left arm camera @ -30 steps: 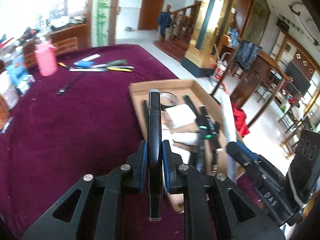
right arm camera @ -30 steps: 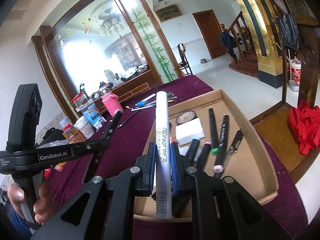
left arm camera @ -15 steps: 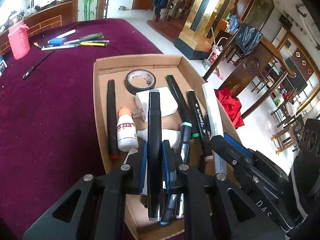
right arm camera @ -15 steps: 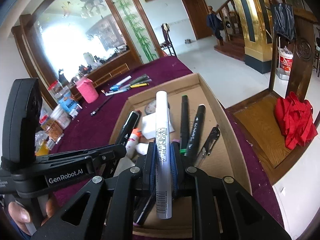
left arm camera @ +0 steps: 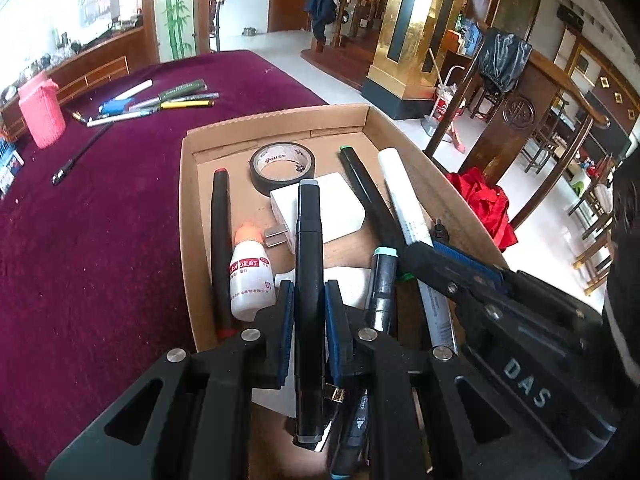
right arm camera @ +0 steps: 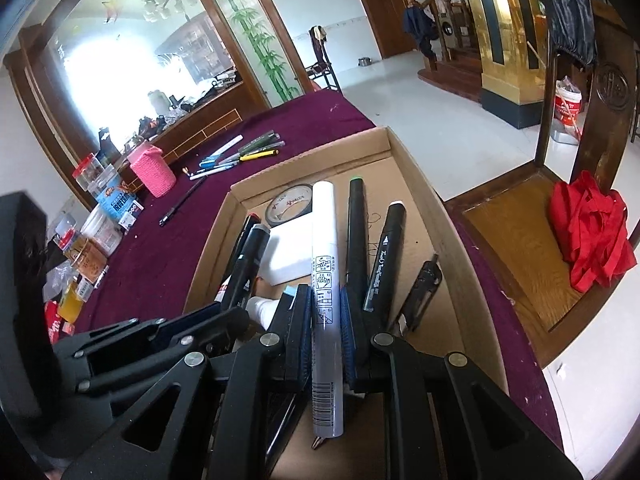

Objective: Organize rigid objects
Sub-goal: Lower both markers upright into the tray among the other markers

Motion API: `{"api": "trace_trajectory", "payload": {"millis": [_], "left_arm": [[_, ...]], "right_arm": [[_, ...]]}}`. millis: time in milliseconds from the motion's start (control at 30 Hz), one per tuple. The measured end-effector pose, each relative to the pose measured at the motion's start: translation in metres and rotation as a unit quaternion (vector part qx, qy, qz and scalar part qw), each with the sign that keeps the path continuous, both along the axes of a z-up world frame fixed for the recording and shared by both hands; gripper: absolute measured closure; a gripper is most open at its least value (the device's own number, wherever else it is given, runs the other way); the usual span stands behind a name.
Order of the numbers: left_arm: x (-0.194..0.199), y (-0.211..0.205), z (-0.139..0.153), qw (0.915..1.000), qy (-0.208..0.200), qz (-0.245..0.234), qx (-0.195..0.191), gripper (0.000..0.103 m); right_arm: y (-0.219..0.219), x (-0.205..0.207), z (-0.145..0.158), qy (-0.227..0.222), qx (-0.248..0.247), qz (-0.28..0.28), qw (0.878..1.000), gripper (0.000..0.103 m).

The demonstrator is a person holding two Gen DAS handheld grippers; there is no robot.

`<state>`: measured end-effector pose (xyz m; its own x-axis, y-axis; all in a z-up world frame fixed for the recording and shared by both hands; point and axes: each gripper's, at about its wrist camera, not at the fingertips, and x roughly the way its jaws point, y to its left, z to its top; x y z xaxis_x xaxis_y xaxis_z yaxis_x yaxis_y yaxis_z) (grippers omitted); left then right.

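My left gripper (left arm camera: 309, 300) is shut on a black marker (left arm camera: 309, 240) and holds it low over the cardboard box (left arm camera: 188, 208). My right gripper (right arm camera: 325, 304) is shut on a white marker (right arm camera: 323, 240), also low over the box (right arm camera: 436, 208). The right gripper and its white marker (left arm camera: 404, 204) show at the right of the left wrist view. In the box lie a tape roll (left arm camera: 282, 160), a white block (left arm camera: 340, 208), a small white bottle (left arm camera: 250, 272) and several black markers (left arm camera: 221, 232).
Several pens (left arm camera: 160, 100) and a pink knitted holder (left arm camera: 41, 116) lie on the purple cloth beyond the box. Jars and boxes (right arm camera: 100, 220) crowd the left table edge. A wooden chair with red cloth (right arm camera: 588, 232) stands right of the table.
Both grippers have moved forward and down over the box, each still holding its marker. The box contents now fill the view beneath the fingers.
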<state>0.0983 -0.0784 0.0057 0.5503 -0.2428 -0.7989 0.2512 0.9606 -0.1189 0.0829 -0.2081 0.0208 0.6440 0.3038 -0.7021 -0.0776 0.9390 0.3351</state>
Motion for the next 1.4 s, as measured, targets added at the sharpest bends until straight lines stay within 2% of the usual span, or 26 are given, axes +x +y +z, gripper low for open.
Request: {"api": "trace_trajectory", "payload": {"millis": [467, 1400], "left_arm": [[-0.014, -0.012, -0.005, 0.9980, -0.050, -0.003, 0.038, 0.091], [-0.023, -0.019, -0.006, 0.9954, -0.077, -0.003, 0.057, 0.091]], "right_arm": [[0.004, 0.009, -0.009, 0.014, -0.002, 0.001, 1.000, 0.090], [0.013, 0.012, -0.009, 0.021, -0.014, 0.002, 1.000, 0.090]]}}
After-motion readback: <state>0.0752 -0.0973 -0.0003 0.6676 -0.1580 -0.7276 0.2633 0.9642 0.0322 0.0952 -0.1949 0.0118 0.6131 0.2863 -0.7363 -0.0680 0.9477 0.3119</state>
